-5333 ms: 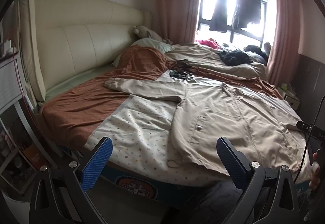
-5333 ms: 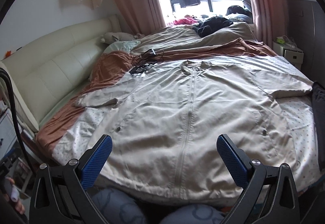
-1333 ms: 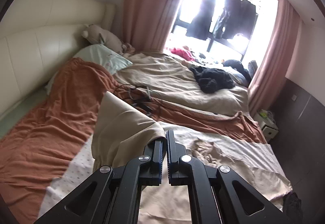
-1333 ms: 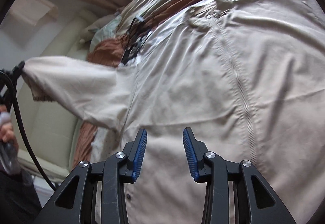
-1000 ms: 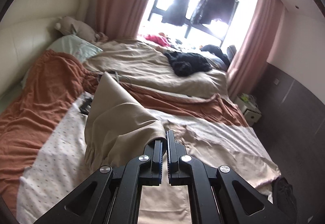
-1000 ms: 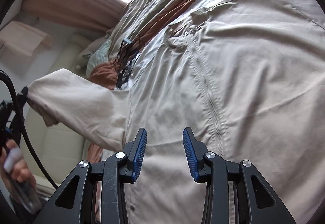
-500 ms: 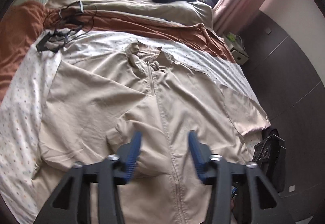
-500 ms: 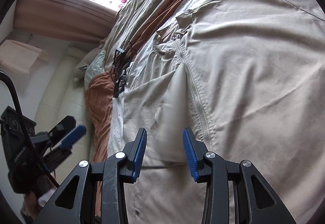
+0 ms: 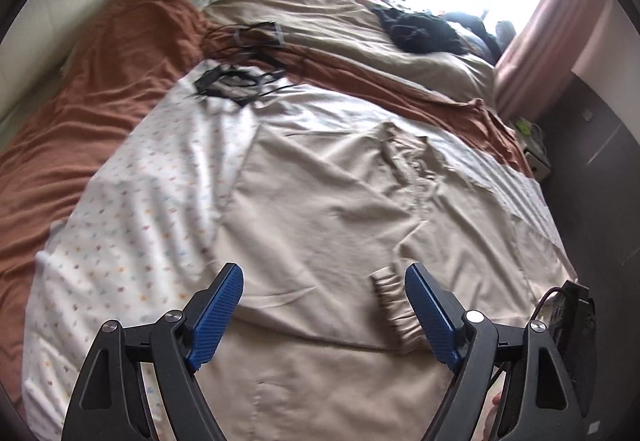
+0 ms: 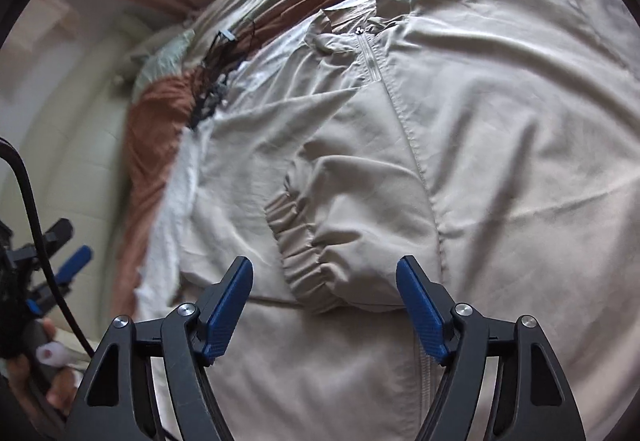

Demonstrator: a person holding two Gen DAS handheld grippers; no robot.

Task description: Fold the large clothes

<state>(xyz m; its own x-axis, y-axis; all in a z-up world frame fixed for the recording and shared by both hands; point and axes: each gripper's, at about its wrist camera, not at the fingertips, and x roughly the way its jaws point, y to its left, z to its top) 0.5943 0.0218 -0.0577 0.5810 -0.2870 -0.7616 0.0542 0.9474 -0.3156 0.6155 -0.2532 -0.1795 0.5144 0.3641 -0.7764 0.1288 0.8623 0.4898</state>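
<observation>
The beige jacket [image 9: 320, 209] lay spread face-up on the bed [image 9: 100, 113], over a white dotted sheet [image 9: 132, 209], its zipper [image 10: 404, 113] running down the middle and its collar [image 9: 404, 145] toward the window. One sleeve [image 10: 320, 177] was folded in across the chest, so that its gathered elastic cuff [image 10: 300, 253] rested just beside the zipper. The left gripper [image 9: 324, 305] hung above the jacket with its jaws apart — they had just been opening — and nothing was pinched between them; the cuff lay on the cloth below, close by the right-hand blue pad [image 9: 430, 317], not gripped. The right gripper [image 10: 324, 305] likewise stood with its jaws spread, having just been opening, and the cuff lay beneath the gap between them, nearer the left-hand pad [image 10: 228, 309], with no pad pressing on it. A tangle of black cables [image 9: 240, 81] lay on the sheet beyond the jacket's shoulder.
</observation>
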